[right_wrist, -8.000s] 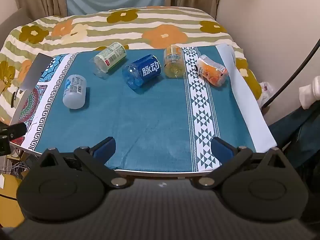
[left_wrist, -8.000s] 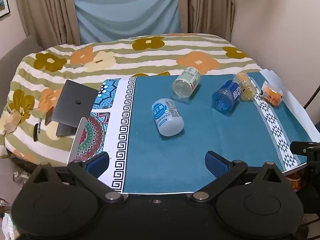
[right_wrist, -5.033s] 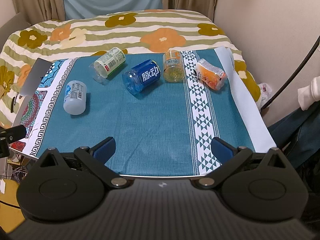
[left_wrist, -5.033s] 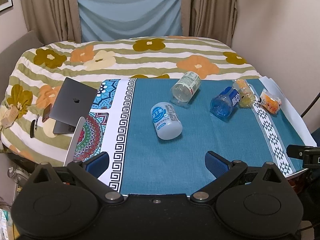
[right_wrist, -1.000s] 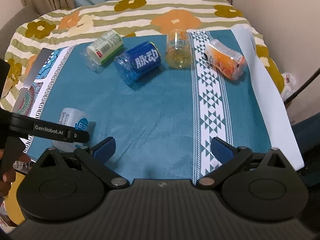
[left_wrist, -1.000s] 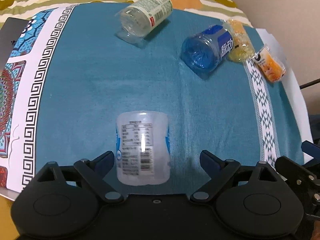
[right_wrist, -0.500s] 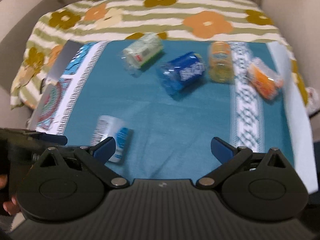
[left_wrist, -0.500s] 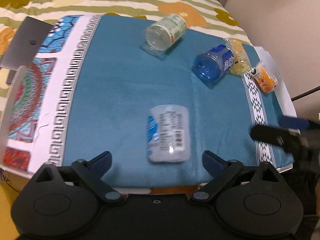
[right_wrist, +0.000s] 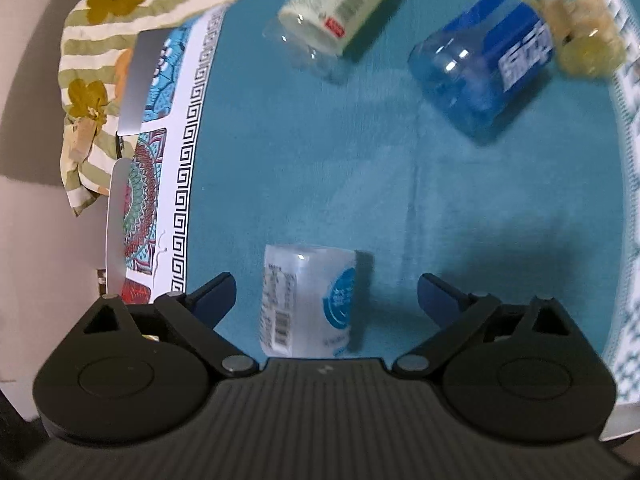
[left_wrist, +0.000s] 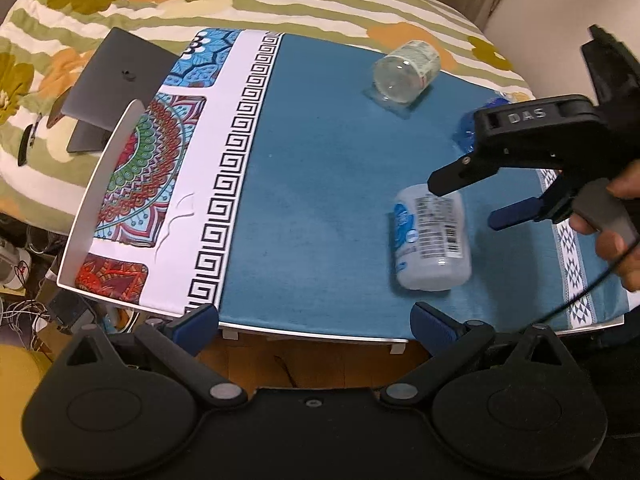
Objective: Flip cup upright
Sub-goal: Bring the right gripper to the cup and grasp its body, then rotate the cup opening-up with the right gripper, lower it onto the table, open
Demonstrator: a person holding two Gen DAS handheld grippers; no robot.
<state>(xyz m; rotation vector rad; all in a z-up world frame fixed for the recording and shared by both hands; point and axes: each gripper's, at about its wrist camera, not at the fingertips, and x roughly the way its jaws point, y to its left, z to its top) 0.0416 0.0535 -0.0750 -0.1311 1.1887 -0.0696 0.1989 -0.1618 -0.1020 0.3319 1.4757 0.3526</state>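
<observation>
A frosted white cup with a blue round label [left_wrist: 430,240] lies on its side on the teal cloth near the table's front edge; it also shows in the right wrist view [right_wrist: 308,300]. My right gripper [right_wrist: 326,292] is open and hovers just above it, one finger on each side; it shows in the left wrist view [left_wrist: 468,200] over the cup's far end. My left gripper [left_wrist: 314,320] is open and empty, held back off the table's front edge, left of the cup.
A clear cup with a green label [left_wrist: 406,70], a blue cup [right_wrist: 480,72] and a yellow cup [right_wrist: 576,20] lie on their sides farther back. A closed laptop [left_wrist: 116,84] rests on the bed at left. The table's front edge [left_wrist: 312,334] is close.
My right gripper has swung down and left over the white cup. My left gripper has pulled back and left, off the table's front edge. The cup has not moved.
</observation>
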